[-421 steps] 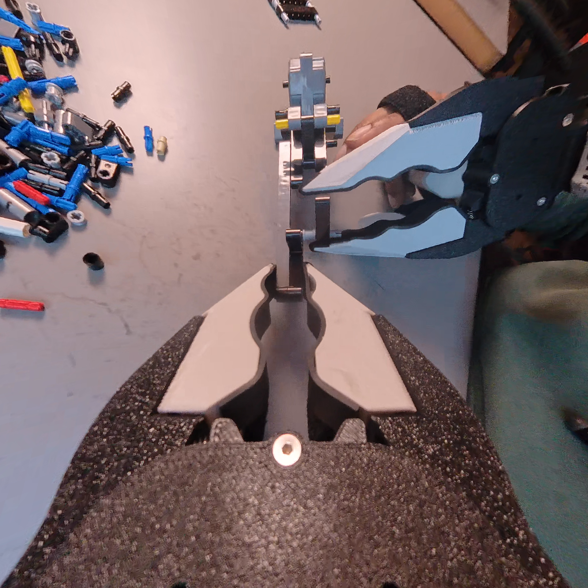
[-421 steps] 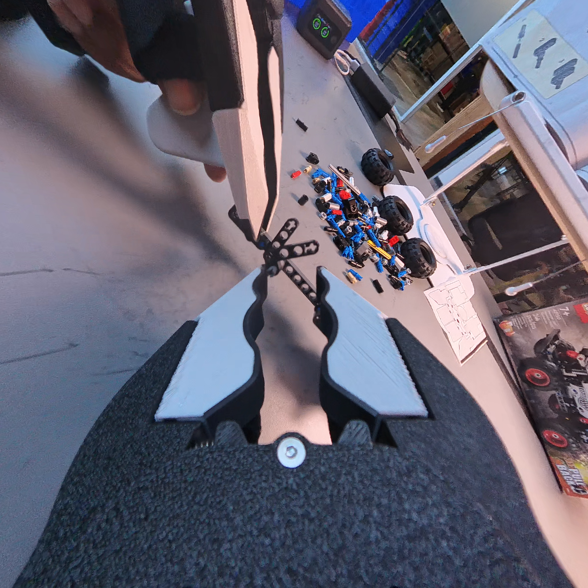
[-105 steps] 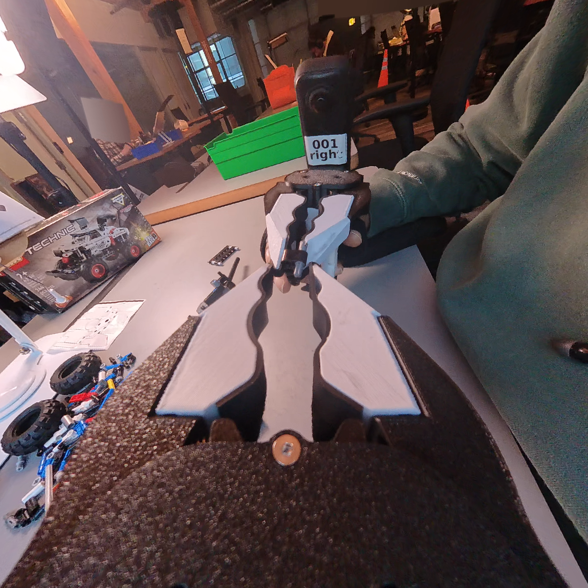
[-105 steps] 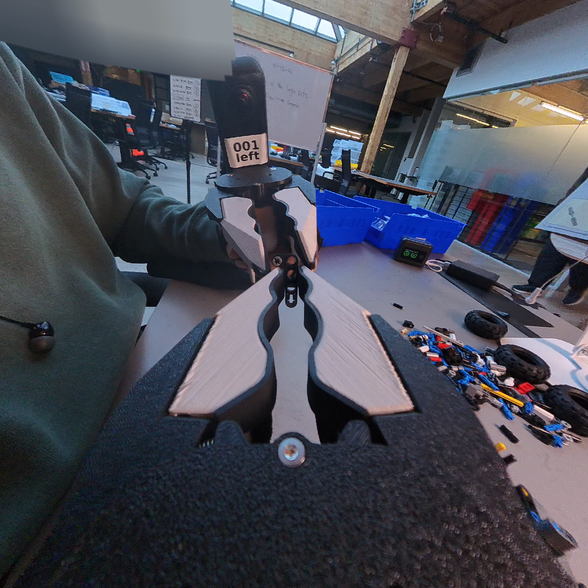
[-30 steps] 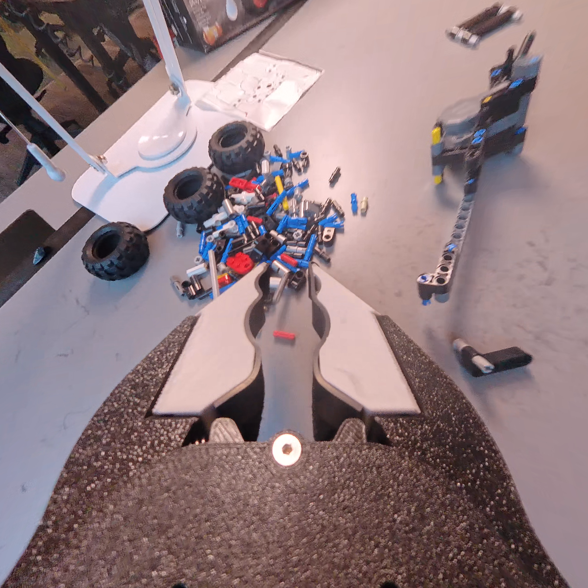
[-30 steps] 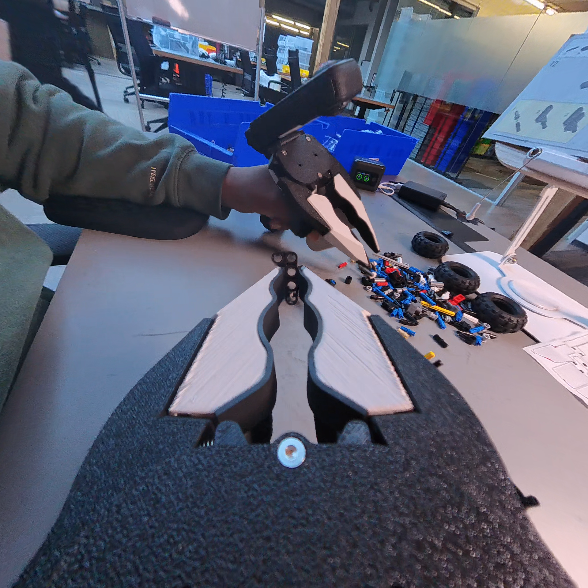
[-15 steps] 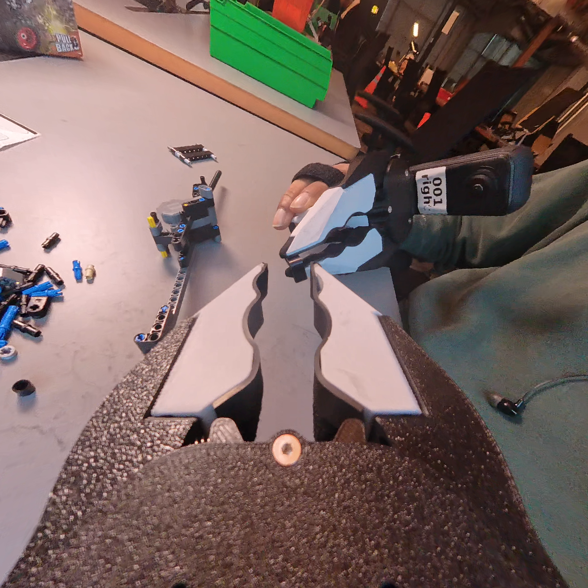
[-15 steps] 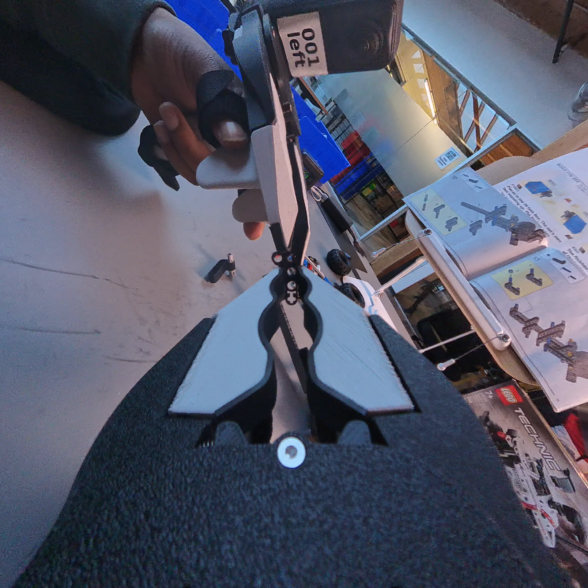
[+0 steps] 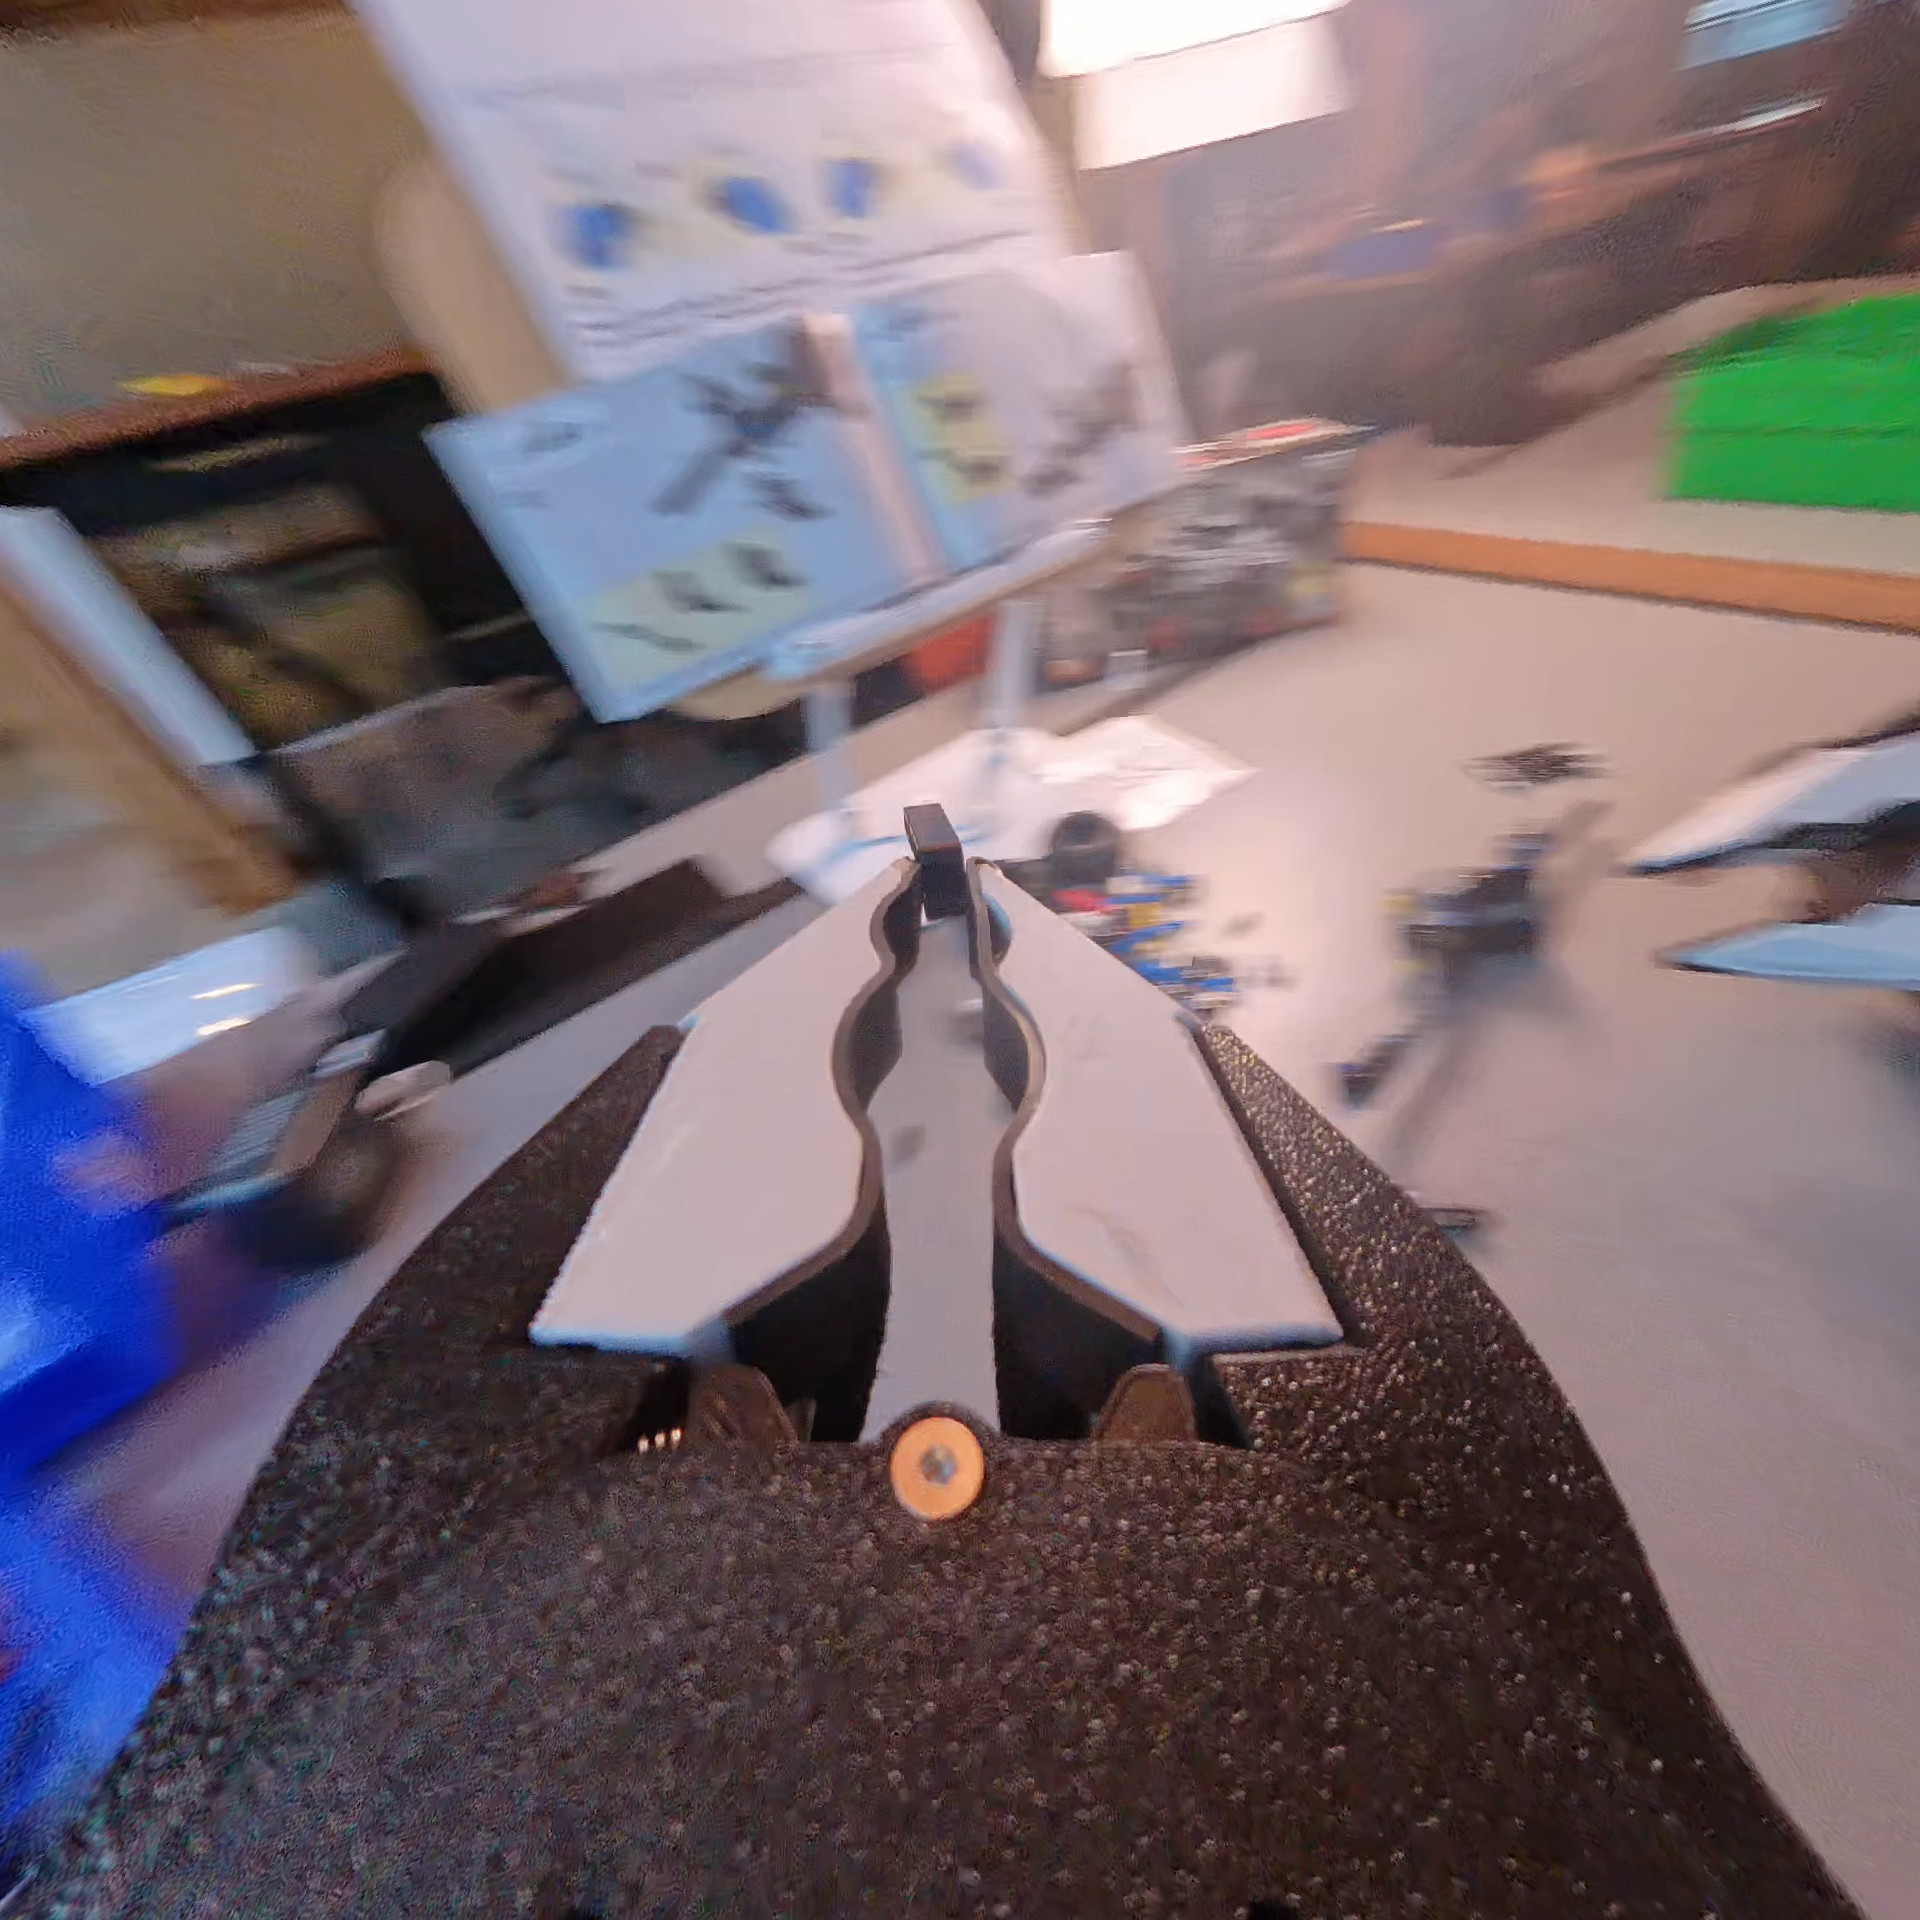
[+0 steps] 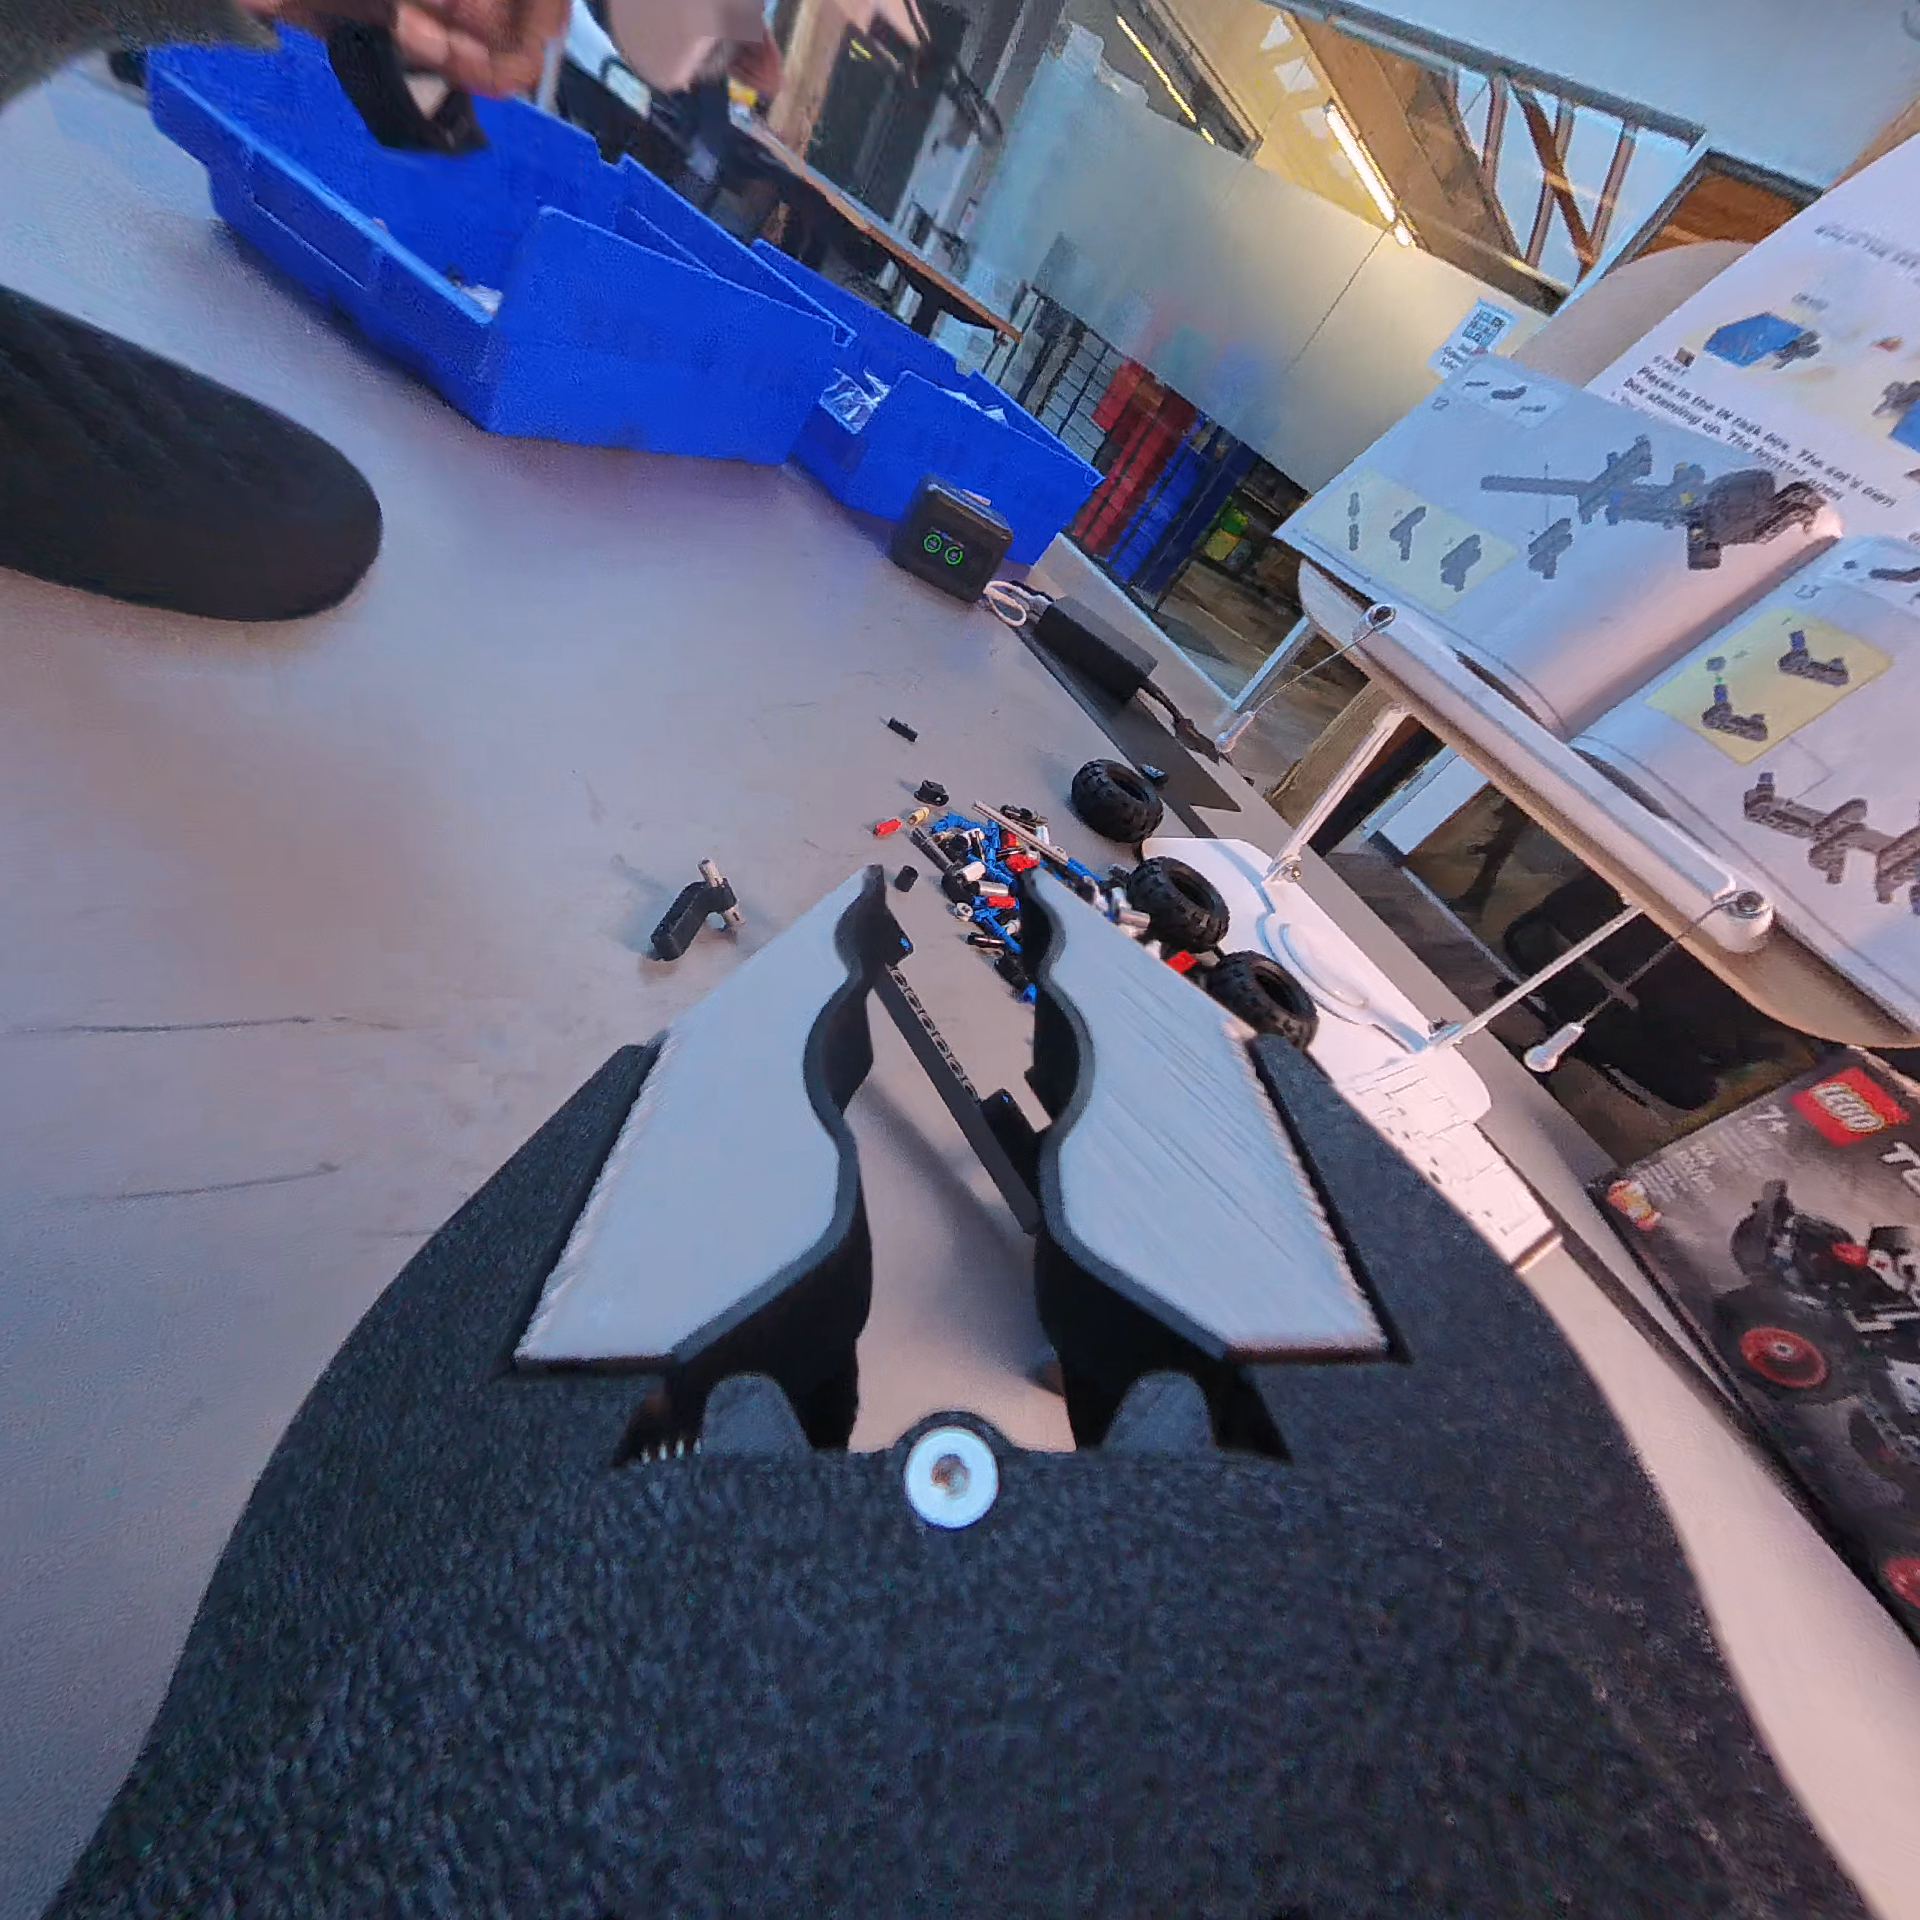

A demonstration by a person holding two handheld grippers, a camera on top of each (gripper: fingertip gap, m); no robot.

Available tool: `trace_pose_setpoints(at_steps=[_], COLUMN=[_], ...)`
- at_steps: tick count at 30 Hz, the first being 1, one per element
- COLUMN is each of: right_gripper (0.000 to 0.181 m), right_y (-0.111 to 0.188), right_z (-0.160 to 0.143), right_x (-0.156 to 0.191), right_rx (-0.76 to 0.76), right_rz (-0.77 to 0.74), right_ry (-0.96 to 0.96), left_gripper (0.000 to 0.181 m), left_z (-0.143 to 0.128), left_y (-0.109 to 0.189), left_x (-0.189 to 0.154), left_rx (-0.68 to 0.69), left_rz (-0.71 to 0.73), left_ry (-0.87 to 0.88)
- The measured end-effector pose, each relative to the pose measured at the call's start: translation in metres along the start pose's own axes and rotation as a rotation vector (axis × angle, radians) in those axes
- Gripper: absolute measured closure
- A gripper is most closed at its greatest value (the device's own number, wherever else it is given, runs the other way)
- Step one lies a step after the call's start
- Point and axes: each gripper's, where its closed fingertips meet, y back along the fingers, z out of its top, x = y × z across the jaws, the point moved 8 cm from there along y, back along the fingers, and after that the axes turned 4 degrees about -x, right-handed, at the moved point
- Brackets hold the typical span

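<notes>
In the left wrist view, much blurred, the left gripper [image 9: 943, 878] had its fingers pinched on a small black piece [image 9: 935, 847] held above the grey table [image 9: 1558, 1299]; an instruction booklet [image 9: 769, 499] stood beyond. In the right wrist view, the right gripper [image 10: 961, 883] had its fingers apart, gripping nothing, over a long black beam [image 10: 940, 1049] lying on the table [image 10: 416, 831], near a heap of small parts [image 10: 997, 862] and black tyres [image 10: 1179, 904].

Blue bins [image 10: 644, 312] (glossy); black tyres [image 10: 1117, 798]
</notes>
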Motion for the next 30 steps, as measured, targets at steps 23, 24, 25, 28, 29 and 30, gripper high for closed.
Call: trace_pose_setpoints(at_steps=[23, 24, 25, 28, 29, 30], right_gripper=[0.157, 0.157, 0.157, 0.157, 0.157, 0.157], right_y=[-0.014, -0.014, -0.013, -0.011, -0.01, -0.009], right_z=[-0.015, -0.015, -0.015, -0.015, -0.015, -0.015], right_x=[0.012, 0.012, 0.011, 0.008, 0.007, 0.005], right_rx=[0.106, 0.101, 0.093, 0.072, 0.07, 0.07], right_rz=[0.12, 0.125, 0.131, 0.132, 0.13, 0.125], right_ry=[-0.081, -0.09, -0.099, -0.136, -0.147, -0.154], left_gripper=[0.154, 0.153, 0.15, 0.144, 0.144, 0.147], left_z=[-0.045, -0.048, -0.054, -0.084, -0.093, -0.099], left_y=[0.021, 0.006, -0.009, -0.045, -0.053, -0.059], left_x=[0.017, -0.01, -0.036, -0.096, -0.107, -0.116], left_rx=[0.179, 0.184, 0.206, 0.347, 0.385, 0.413], left_rz=[-0.105, -0.233, -0.342, -0.556, -0.598, -0.626], left_ry=[0.087, 0.084, 0.063, -0.062, -0.096, -0.119])
